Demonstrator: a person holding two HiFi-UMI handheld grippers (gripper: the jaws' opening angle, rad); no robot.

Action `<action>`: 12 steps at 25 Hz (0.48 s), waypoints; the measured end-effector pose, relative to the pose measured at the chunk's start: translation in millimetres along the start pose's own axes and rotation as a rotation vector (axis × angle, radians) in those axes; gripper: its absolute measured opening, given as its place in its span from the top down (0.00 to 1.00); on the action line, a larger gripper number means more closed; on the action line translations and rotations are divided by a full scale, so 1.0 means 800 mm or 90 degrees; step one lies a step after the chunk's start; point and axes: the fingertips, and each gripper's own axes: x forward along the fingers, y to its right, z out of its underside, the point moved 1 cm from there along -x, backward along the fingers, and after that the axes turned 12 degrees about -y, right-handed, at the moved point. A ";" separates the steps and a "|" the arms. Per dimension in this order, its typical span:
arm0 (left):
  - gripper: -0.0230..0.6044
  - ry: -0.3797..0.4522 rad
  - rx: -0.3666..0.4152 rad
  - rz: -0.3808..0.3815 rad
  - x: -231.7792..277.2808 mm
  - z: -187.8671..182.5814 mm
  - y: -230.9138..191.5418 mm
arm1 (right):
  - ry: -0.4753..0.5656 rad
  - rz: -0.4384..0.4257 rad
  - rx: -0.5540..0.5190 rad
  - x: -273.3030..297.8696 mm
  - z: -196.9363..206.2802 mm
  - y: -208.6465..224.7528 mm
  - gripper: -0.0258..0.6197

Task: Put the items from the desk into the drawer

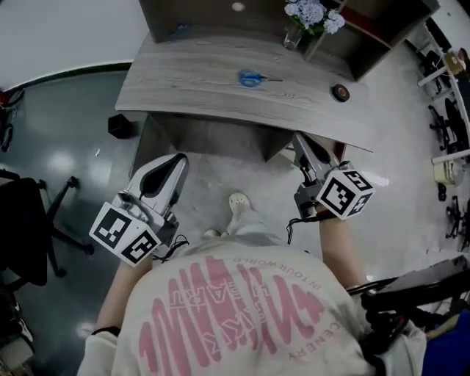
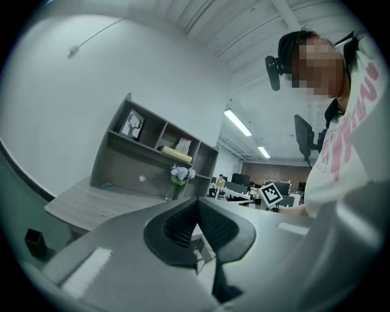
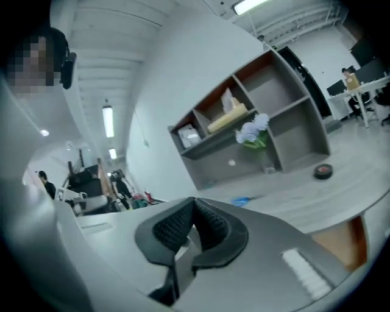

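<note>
on the grey wood-grain table (image 1: 191,73) we see blue-handled scissors (image 1: 250,78) lying mid-surface and a small black round disc (image 1: 339,92) near the right front edge, well apart from each other. white flowers in a glass vase (image 1: 308,18) stand at the back, by the grey shelf unit (image 3: 256,116). left claw (image 2: 196,210): pads pressed together, nothing between them. right claw (image 3: 194,210): same, closed on nothing. head view shows both held in front of the table's near edge, over the floor, touching no item.
</note>
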 end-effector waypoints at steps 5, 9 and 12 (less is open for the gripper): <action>0.94 0.043 0.012 0.054 -0.047 -0.023 0.010 | 0.098 -0.105 -0.028 -0.012 -0.047 -0.137 0.95; 0.94 0.025 0.016 0.075 -0.069 -0.024 0.023 | 0.098 -0.135 -0.034 -0.023 -0.034 -0.198 0.95; 0.94 0.030 0.024 0.086 -0.076 -0.028 0.028 | 0.073 -0.127 -0.055 -0.023 -0.013 -0.218 0.95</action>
